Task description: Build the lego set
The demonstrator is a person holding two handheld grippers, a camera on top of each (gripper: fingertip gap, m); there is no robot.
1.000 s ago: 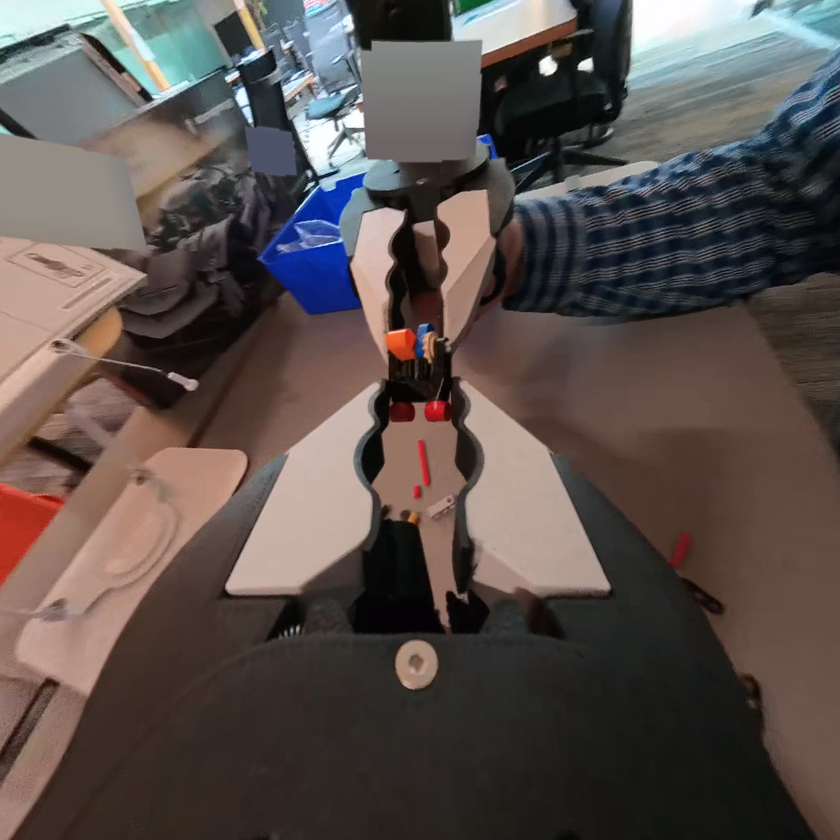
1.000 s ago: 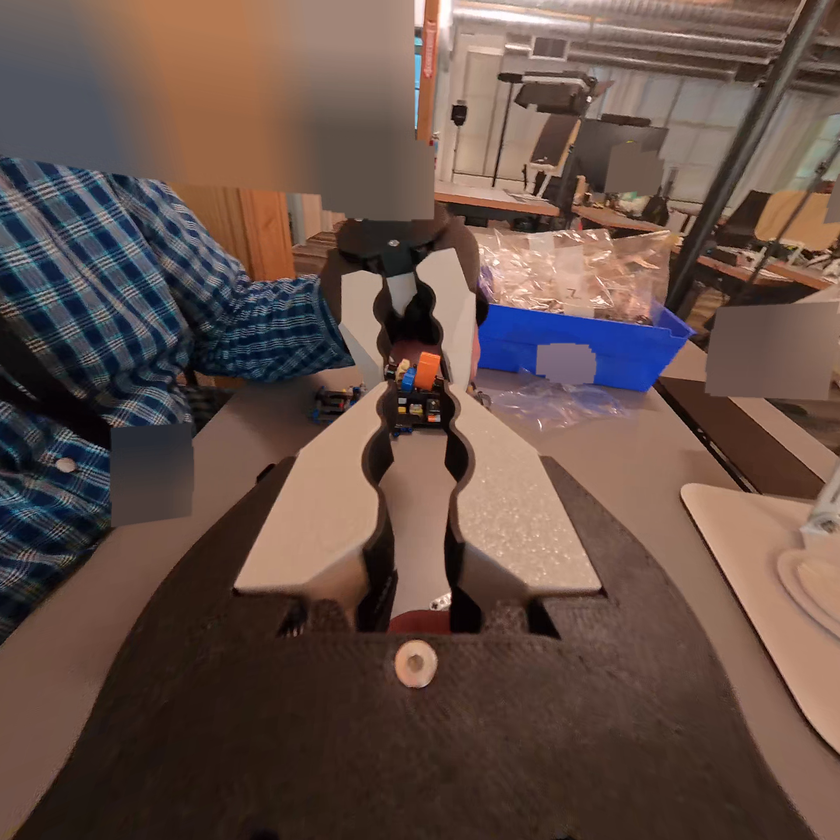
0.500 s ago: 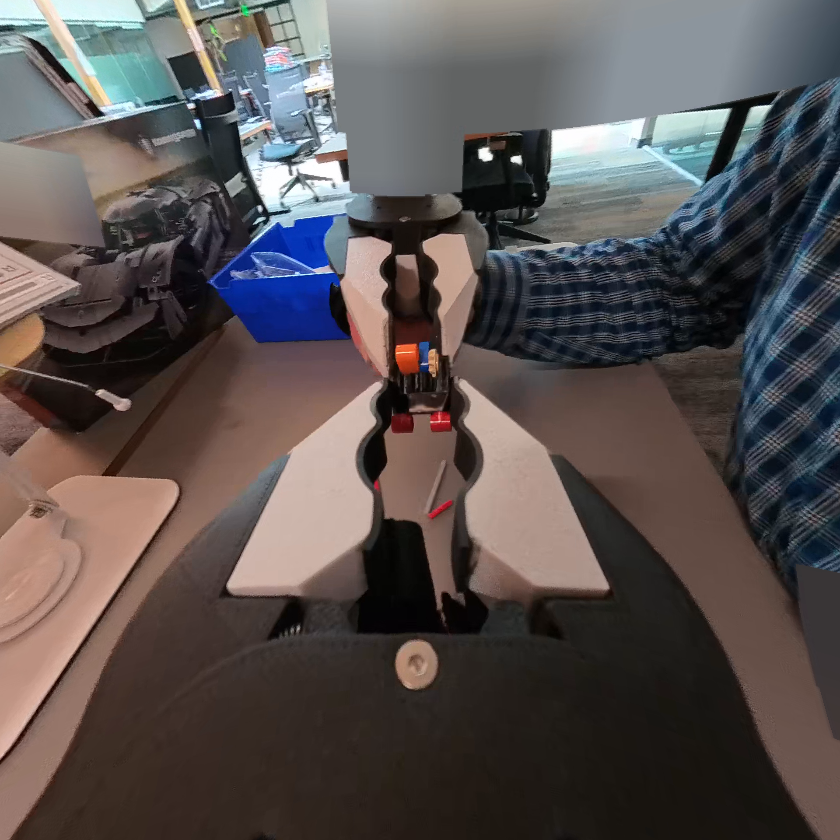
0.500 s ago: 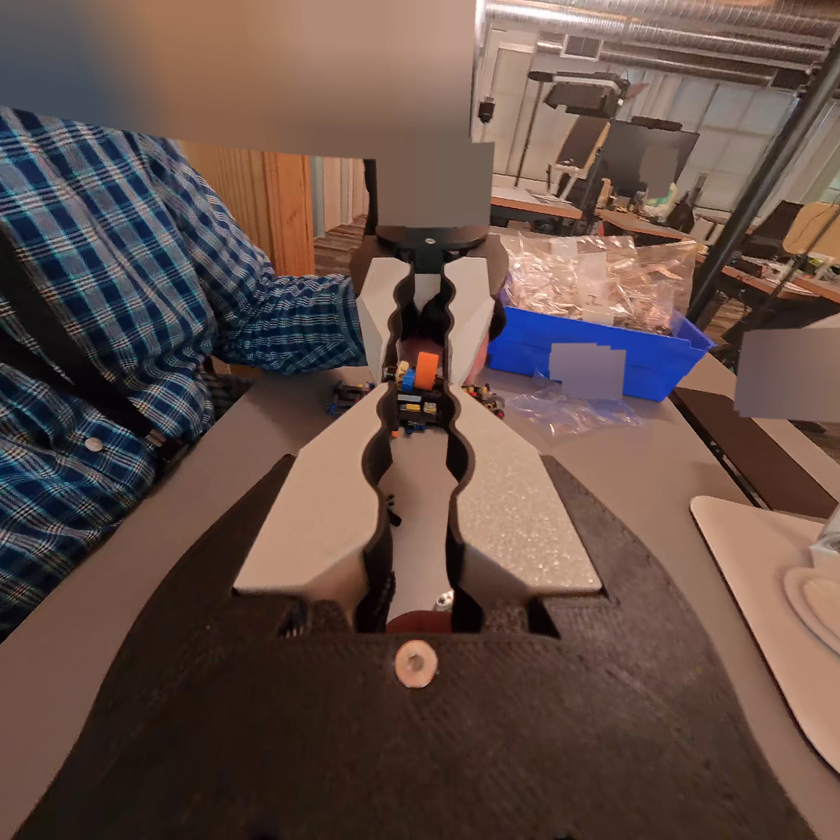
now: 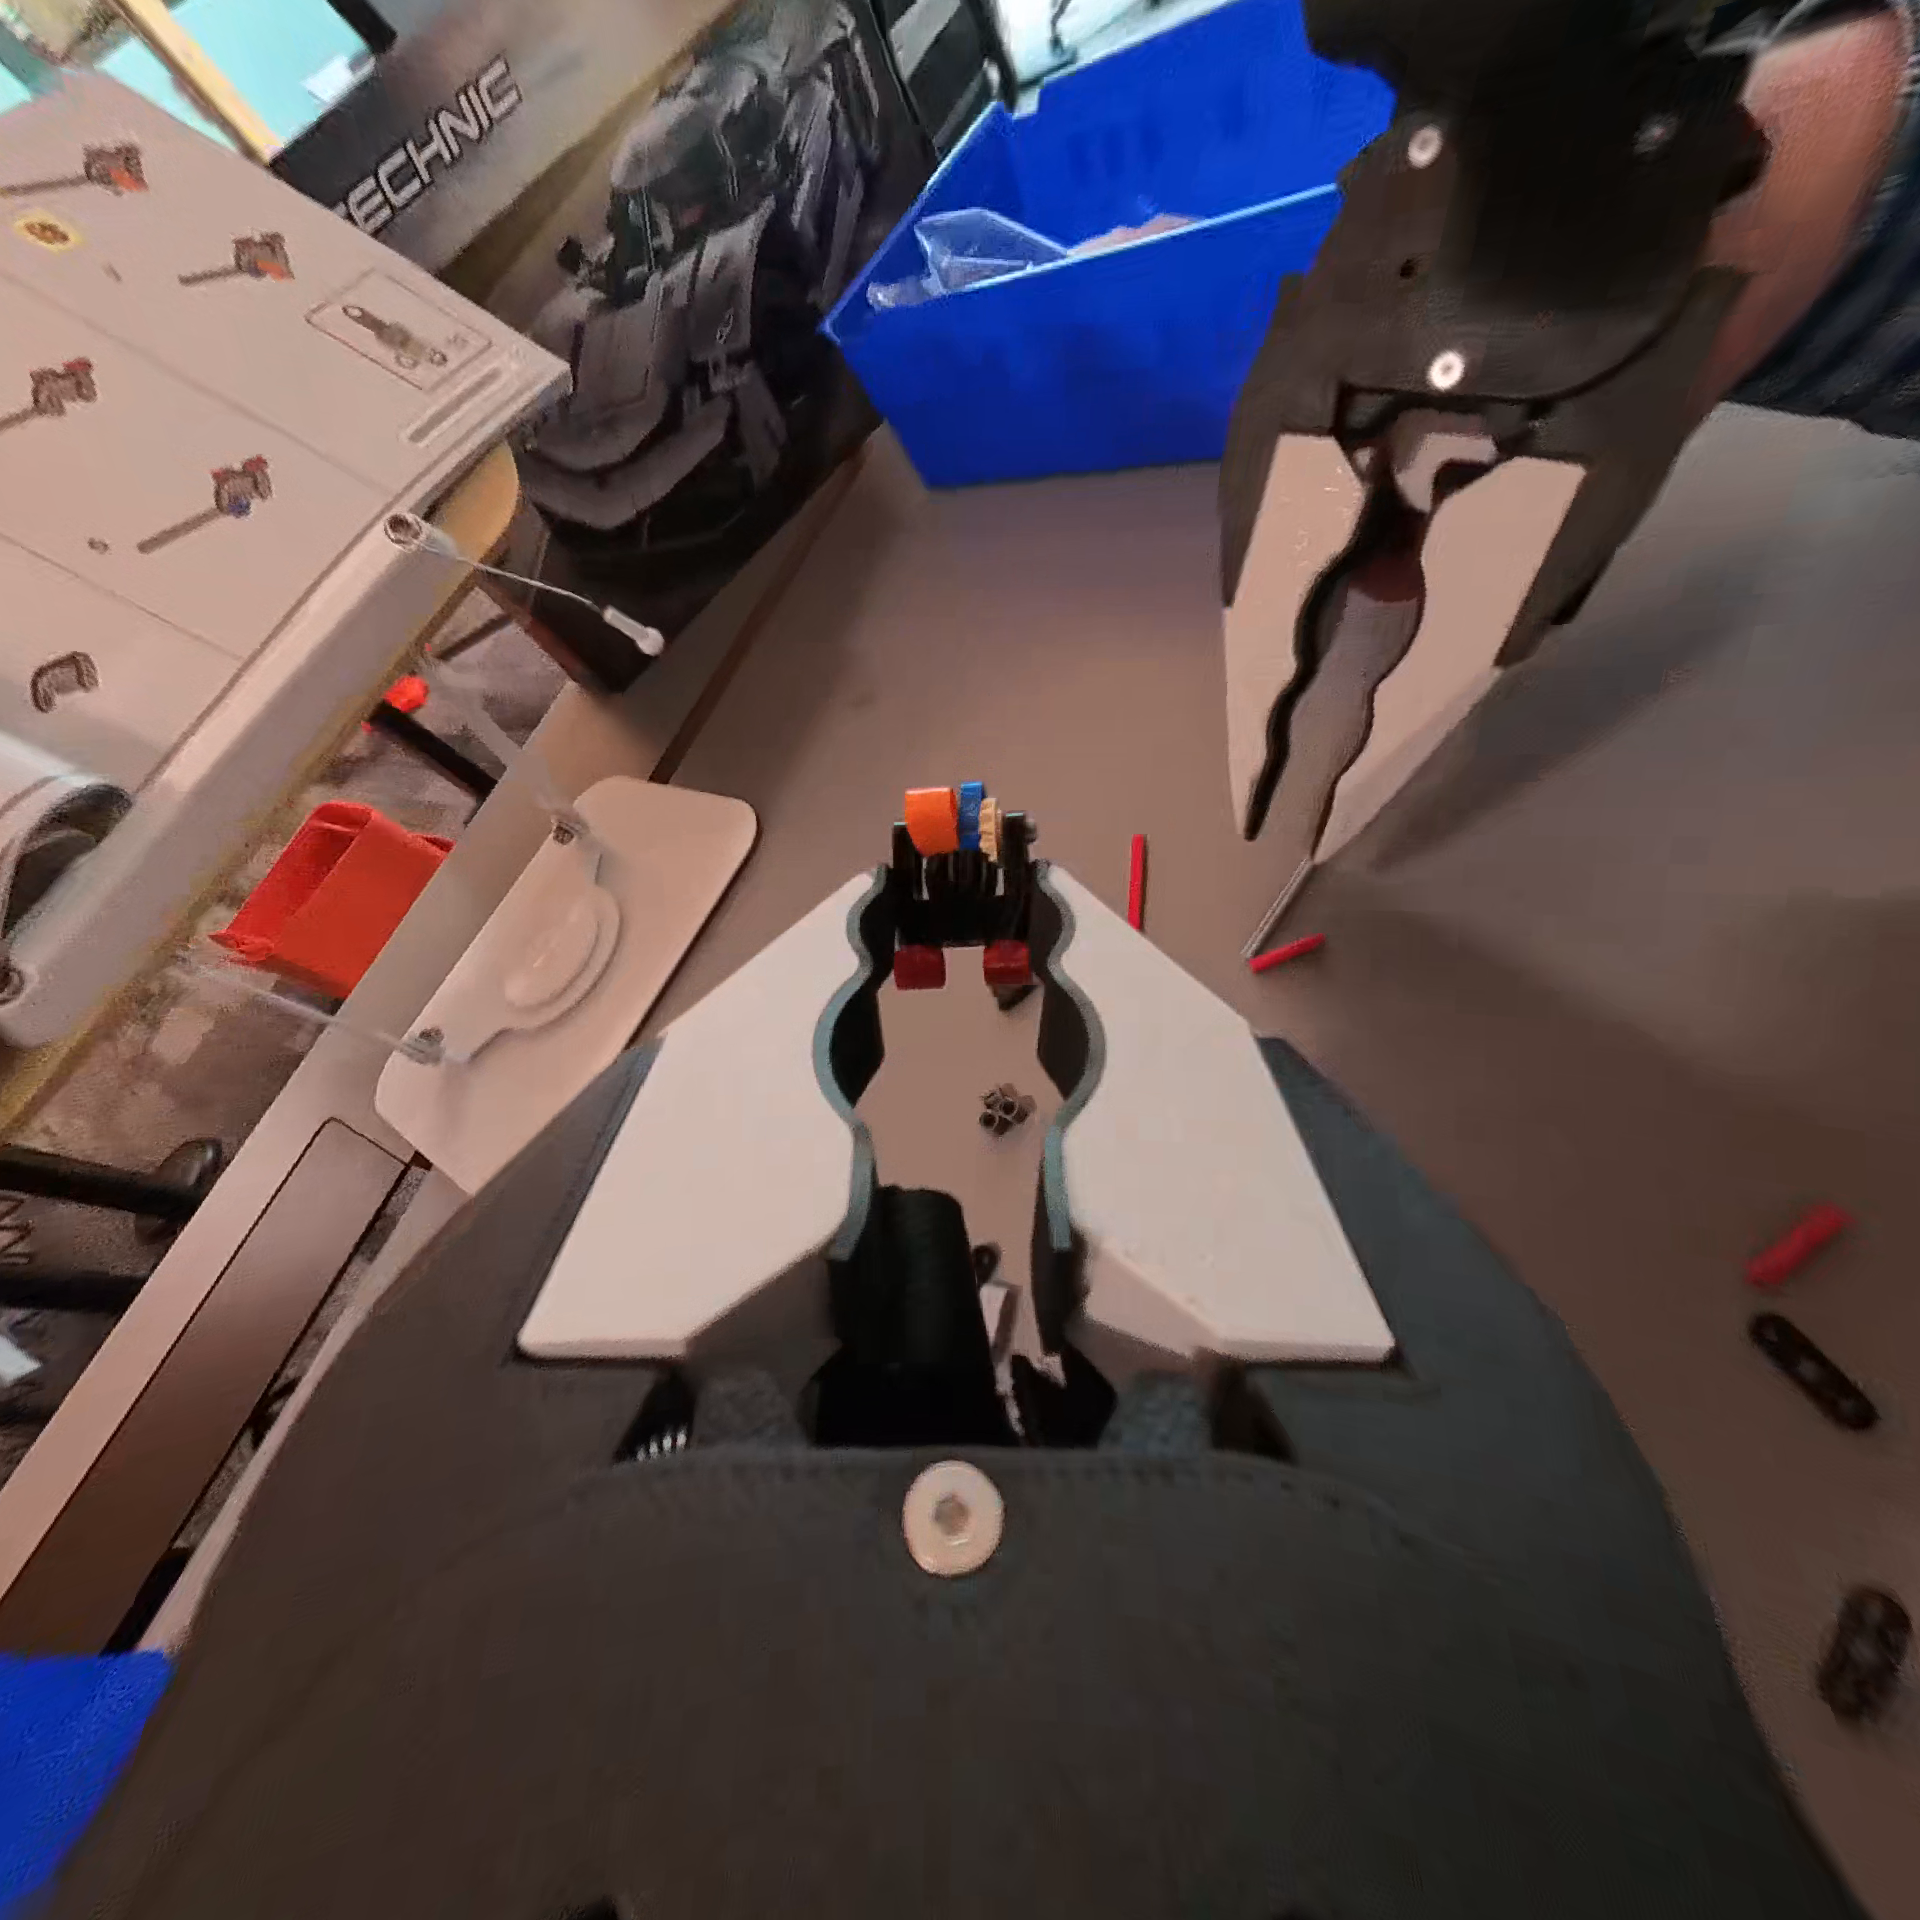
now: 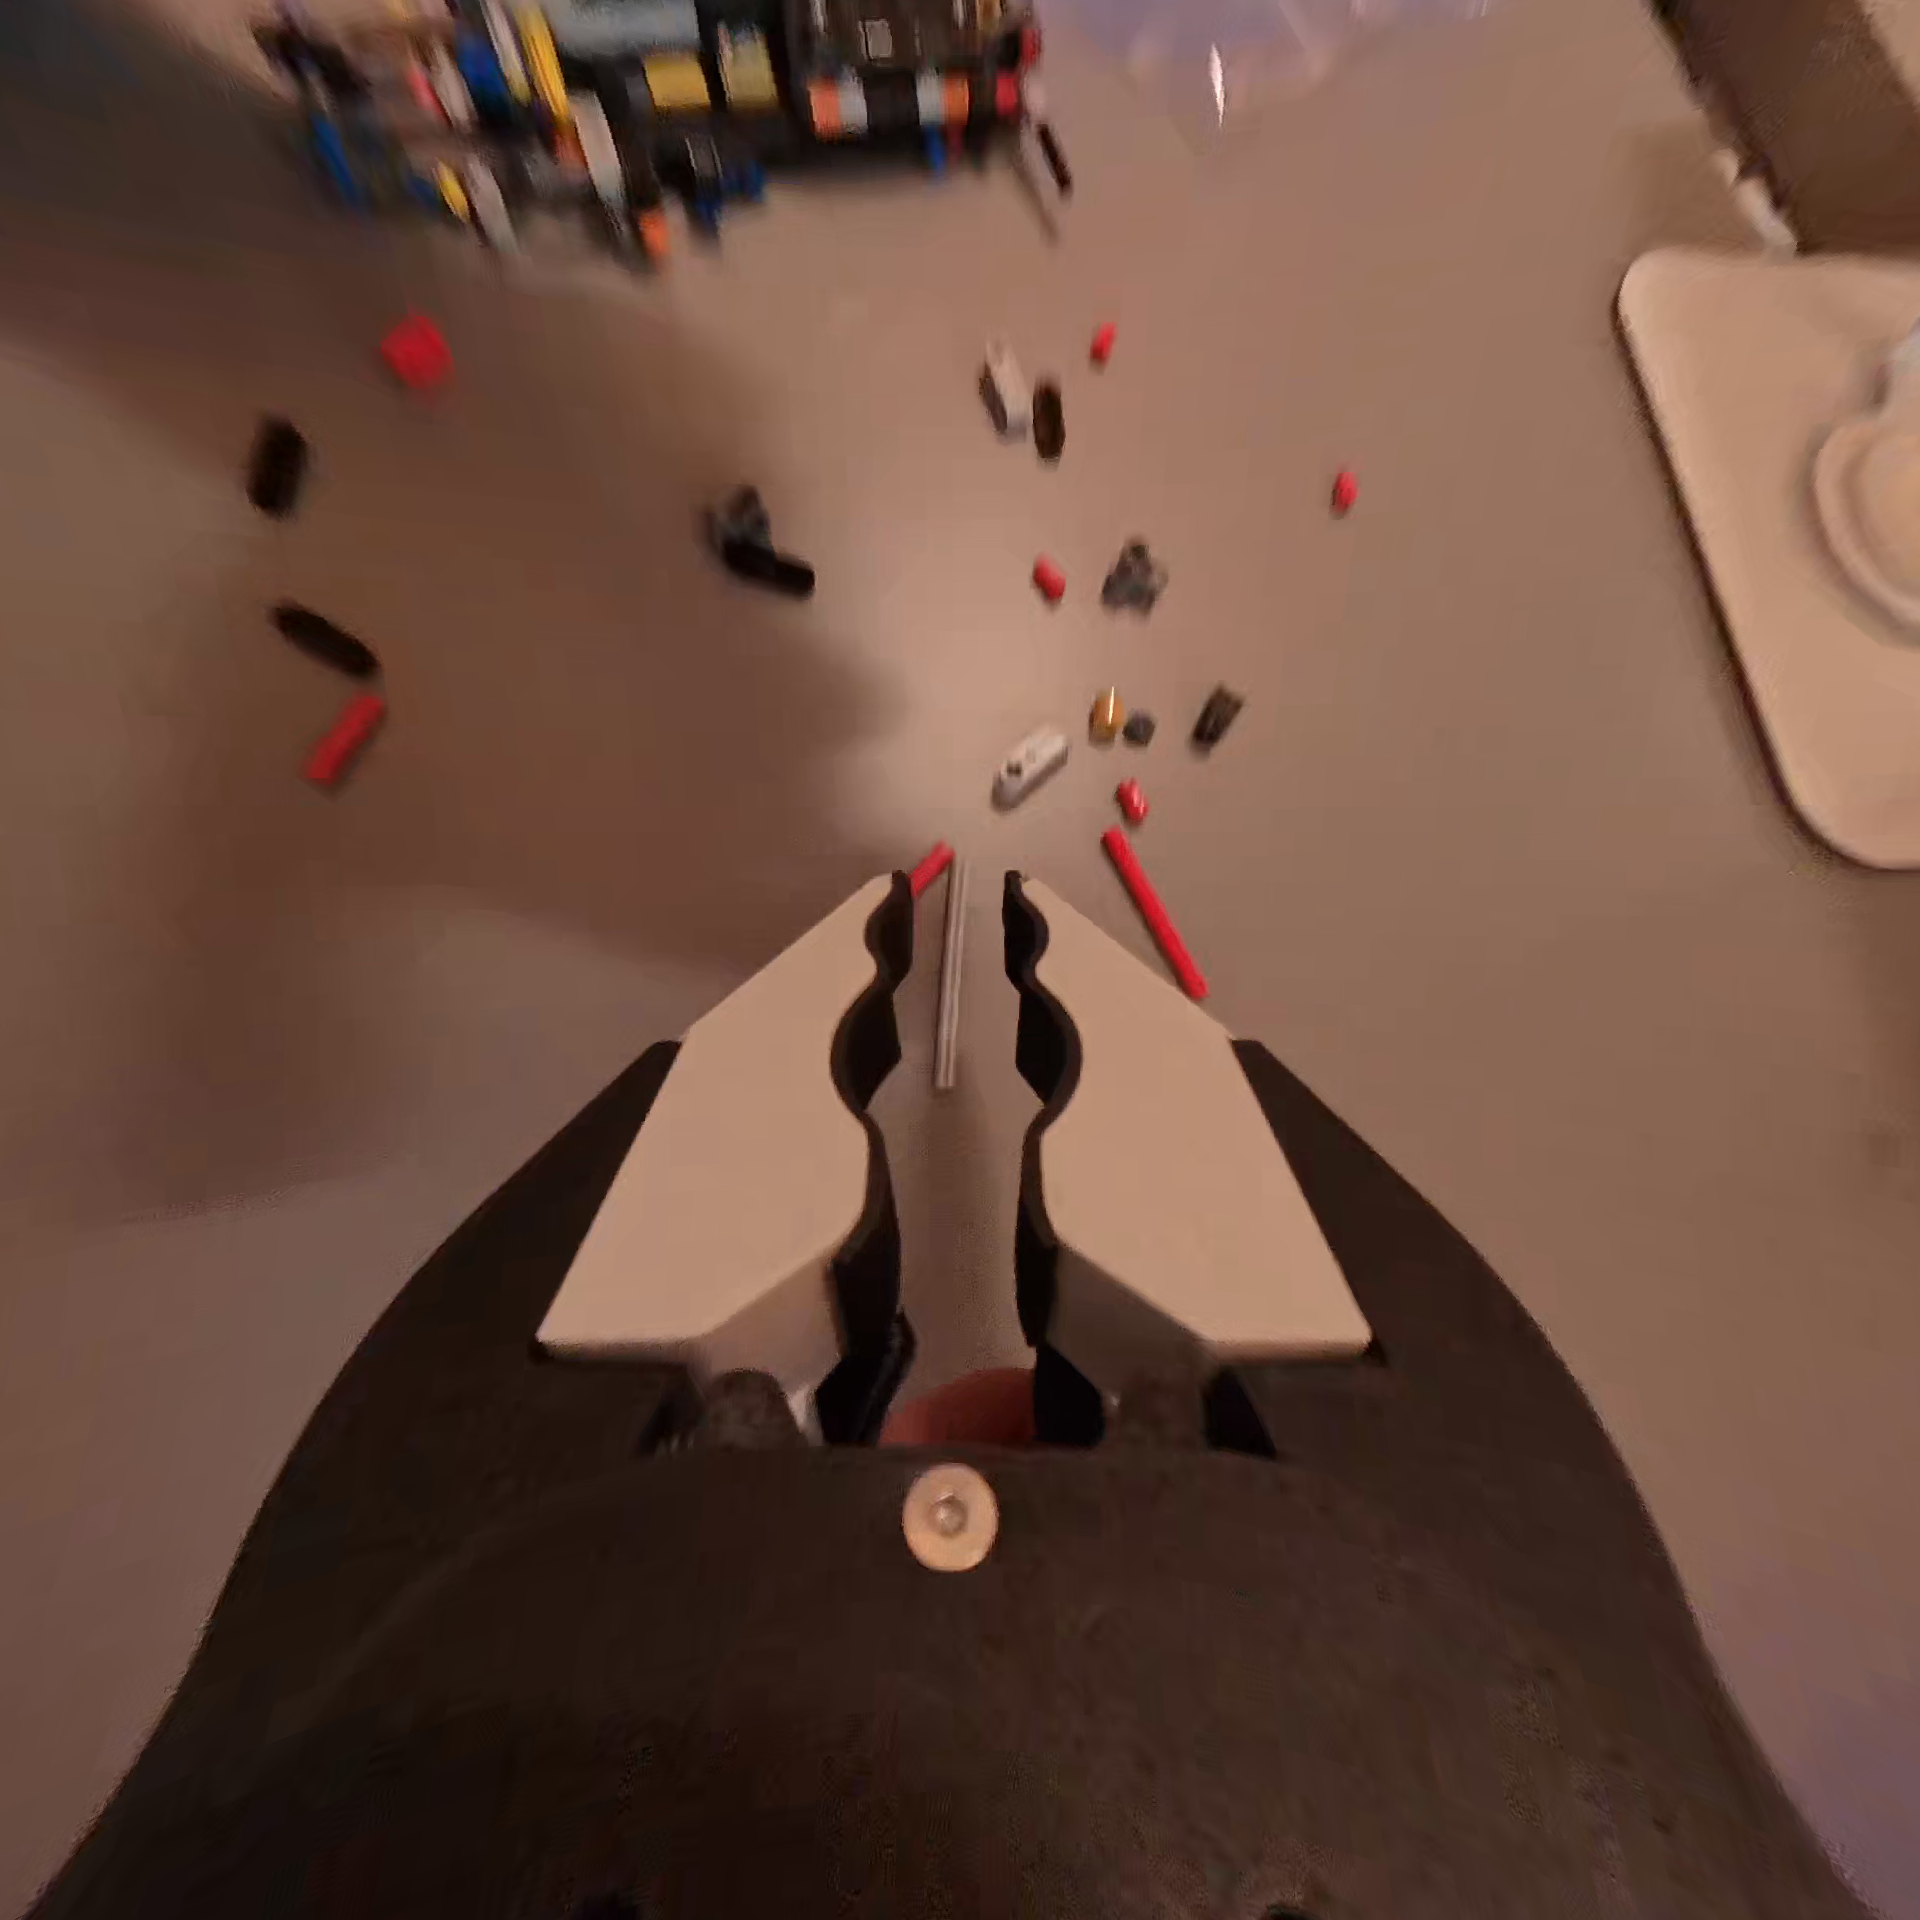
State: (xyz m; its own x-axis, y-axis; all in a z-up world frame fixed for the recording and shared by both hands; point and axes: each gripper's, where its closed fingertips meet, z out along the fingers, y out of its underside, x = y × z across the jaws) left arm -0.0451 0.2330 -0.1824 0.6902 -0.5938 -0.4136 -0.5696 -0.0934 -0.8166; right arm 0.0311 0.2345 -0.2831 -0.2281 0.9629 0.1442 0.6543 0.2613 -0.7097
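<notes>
My left gripper (image 5: 961, 904) is clamped on a small black lego assembly (image 5: 961, 883) carrying orange, blue and tan gears on top and two red bushes below. My right gripper (image 6: 956, 883) points down at the grey table (image 6: 520, 987), jaws slightly parted around a thin grey axle (image 6: 949, 977) lying between them, not yet pinched. A short red pin (image 6: 928, 868) and a long red axle (image 6: 1153, 914) lie just beside the fingertips; loose parts scatter farther out.

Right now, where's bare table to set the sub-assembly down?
Bare table lies left of the right gripper, below the red pin. Ahead of its tips, by the grey axle and long red axle, loose parts crowd.
</notes>
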